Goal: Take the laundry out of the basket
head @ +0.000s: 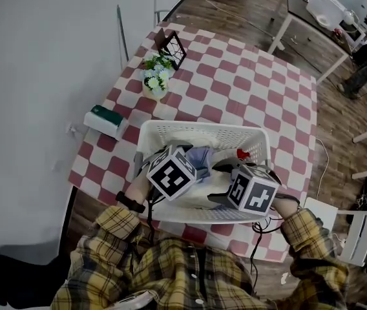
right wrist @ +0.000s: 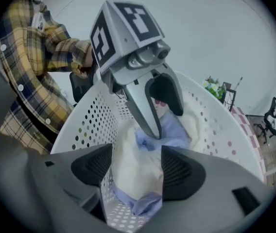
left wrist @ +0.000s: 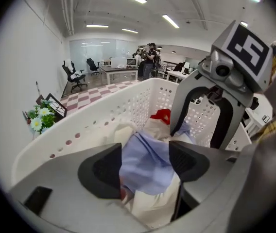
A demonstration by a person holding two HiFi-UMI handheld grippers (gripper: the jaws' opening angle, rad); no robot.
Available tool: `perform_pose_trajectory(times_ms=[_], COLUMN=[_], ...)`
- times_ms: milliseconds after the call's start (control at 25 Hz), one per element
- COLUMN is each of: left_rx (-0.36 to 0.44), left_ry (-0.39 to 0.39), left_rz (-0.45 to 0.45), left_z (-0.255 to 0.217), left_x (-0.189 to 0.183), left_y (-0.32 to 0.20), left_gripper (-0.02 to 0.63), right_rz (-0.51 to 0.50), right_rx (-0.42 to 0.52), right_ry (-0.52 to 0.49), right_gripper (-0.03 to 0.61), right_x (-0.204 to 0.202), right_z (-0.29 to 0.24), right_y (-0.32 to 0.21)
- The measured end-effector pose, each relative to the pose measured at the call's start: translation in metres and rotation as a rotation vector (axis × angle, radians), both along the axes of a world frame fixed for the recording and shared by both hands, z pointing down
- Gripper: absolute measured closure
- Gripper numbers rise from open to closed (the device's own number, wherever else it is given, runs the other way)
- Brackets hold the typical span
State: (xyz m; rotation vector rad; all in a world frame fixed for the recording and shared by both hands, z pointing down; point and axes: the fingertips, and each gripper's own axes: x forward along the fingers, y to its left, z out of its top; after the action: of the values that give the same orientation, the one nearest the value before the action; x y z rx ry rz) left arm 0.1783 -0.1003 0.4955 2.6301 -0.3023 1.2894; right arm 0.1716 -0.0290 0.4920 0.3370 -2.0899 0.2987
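Barely started: the white perforated plastic basket (head: 203,127), at the red-and-white checked table's (head: 235,76) six o'clock edge, holds all the pale blue and cream laundry (head: 201,155). The left gripper (left wrist: 145,166) and right gripper (right wrist: 137,166) hover wide-jawed over it, gripping nothing.

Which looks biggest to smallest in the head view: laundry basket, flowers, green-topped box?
1. Laundry basket, clearly largest.
2. Flowers and green-topped box look about alike, so no ranking between them.

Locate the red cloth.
Head view: the red cloth lies in the far right corner of the basket, right of the blue cloth.
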Motion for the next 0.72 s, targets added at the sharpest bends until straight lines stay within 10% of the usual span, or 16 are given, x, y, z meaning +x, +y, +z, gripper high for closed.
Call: perform_pose_trajectory(times_ms=[720], left_rx=[-0.083], left_ry=[-0.093], left_rz=[-0.016], left_z=[0.061], left_x=[-0.003], left_y=[-0.003], left_gripper=[0.222], right_rz=[-0.148], right_rx=[-0.090], right_ry=[0.243], right_gripper=[0.186], right_x=[0.009], right_z=[0.088], right_y=[-0.003])
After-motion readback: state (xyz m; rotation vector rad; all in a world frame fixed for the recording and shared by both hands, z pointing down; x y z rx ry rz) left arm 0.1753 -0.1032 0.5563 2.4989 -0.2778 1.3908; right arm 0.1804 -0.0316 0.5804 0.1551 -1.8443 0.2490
